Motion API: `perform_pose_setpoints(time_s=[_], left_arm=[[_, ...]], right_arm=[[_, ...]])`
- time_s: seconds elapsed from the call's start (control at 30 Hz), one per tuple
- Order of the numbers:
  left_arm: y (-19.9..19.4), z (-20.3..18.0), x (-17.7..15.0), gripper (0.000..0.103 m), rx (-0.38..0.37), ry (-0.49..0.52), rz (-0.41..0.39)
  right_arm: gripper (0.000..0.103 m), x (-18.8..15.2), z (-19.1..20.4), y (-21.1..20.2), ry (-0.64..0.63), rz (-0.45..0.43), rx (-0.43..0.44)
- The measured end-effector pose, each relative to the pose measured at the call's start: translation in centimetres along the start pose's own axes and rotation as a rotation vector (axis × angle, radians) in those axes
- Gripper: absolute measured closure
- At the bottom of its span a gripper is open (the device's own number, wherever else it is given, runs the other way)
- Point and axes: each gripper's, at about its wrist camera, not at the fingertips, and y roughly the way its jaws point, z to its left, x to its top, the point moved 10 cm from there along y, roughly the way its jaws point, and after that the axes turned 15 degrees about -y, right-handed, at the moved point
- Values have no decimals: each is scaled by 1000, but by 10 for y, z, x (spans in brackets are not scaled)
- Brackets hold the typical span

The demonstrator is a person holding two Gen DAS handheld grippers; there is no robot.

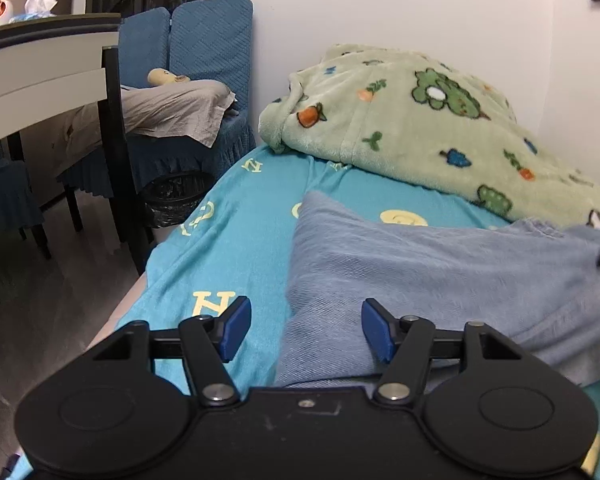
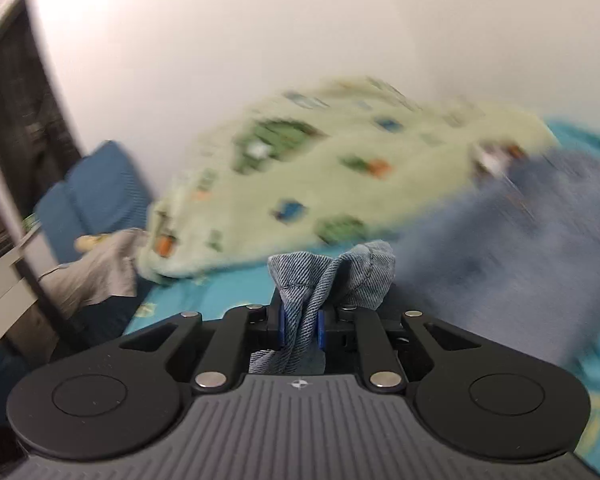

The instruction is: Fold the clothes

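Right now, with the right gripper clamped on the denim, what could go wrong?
1. The right gripper pinches a bunched wad of the blue denim garment, so several layers may lift together.
2. The left gripper is open and grips nothing, so the garment may drag across the teal sheet.
3. It lies against the green fleece blanket, which may snag.

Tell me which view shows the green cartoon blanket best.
The left wrist view: the green blanket is sharp there, heaped on the turquoise bed sheet against the wall, its prints clear. The right wrist view shows the same heap, smeared by motion blur, prints barely readable.
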Motion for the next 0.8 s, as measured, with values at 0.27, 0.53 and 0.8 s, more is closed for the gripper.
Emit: perform_pose_setpoints(time_s=[0.27,0.53,0.8], left_arm=[[14,-2,-14,45,19,71,40],[11,-2,-15,45,8,44,60],[11,-1,-17,45,13,45,60]], right_arm=[[60,-37,-33,-1,162,197,44],[28,20,-105,-67,331,48,-62],[24,-17,-231,-67,755,52,-215]])
